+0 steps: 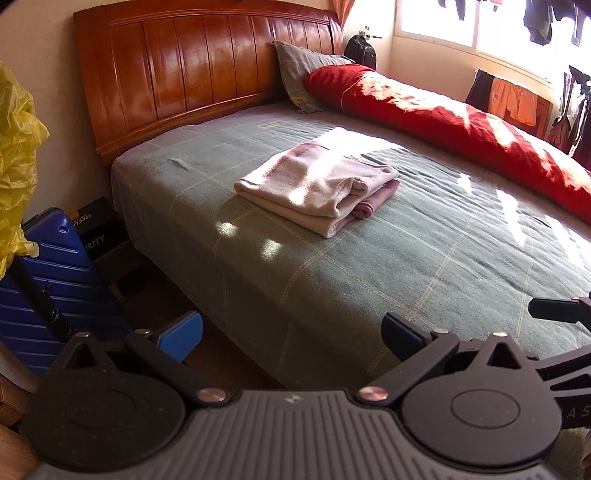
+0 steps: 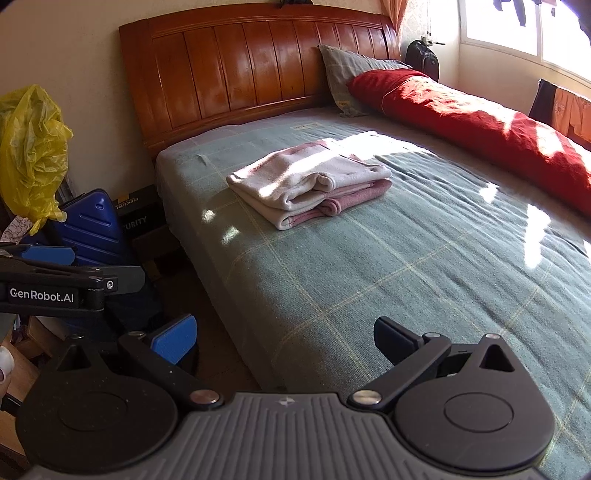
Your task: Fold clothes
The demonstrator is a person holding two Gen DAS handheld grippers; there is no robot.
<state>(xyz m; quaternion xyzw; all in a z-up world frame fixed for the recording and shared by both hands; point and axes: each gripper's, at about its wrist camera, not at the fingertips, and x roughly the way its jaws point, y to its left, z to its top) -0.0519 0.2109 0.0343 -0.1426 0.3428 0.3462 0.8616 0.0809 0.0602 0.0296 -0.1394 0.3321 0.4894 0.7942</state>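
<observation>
we held both hand-held grippers — left (image 1: 291,334), right (image 2: 284,332) — wide open and empty; the folded garment (image 1: 317,184) looked finished, best left undisturbed on the bed (image 1: 424,258).

Bedroom w/ wooden headboard (image 1: 207,70), green checked bed (image 1: 369,266), sunlit window (image 1: 436,22), cream walls.

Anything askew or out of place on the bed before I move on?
Nothing stands out. The folded garment lies in a compact stack on the green bedspread, one pink layer peeking out beneath. Both grippers, left and right, are open and empty.
</observation>
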